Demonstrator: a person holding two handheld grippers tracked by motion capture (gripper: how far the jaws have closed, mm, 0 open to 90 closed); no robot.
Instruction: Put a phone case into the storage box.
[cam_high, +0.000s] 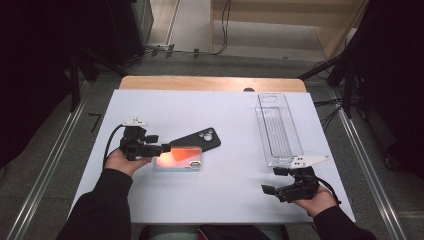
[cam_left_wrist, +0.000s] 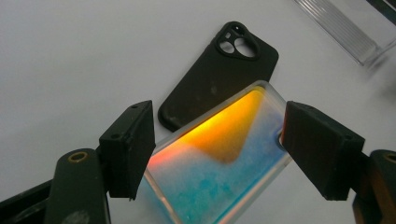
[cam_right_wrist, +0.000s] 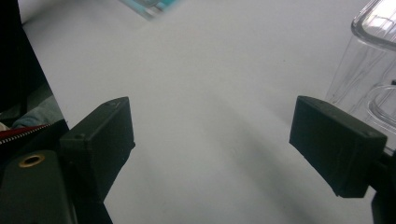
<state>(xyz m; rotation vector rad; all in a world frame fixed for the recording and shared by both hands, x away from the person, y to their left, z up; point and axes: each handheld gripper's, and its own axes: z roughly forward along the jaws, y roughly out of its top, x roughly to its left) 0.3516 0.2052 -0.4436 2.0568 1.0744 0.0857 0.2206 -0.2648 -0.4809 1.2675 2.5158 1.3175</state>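
A translucent phone case (cam_high: 180, 157), glowing orange and blue, lies left of the table's centre. My left gripper (cam_high: 161, 147) has it by the left end. In the left gripper view both jaws of the left gripper (cam_left_wrist: 219, 140) press the long sides of this colourful case (cam_left_wrist: 219, 163), which tilts up toward the camera. A black phone case (cam_high: 199, 139) lies just behind it, camera cut-out at the far end, also seen as the black case (cam_left_wrist: 219, 79). My right gripper (cam_high: 272, 181) rests open near the front right edge, and the right gripper (cam_right_wrist: 212, 135) holds nothing.
A long clear plastic tray (cam_high: 278, 129) stands at the back right, its near end just beyond the right gripper, and its wall (cam_right_wrist: 369, 60) is close to the right jaw. The white table top (cam_high: 220, 195) spreads between my hands.
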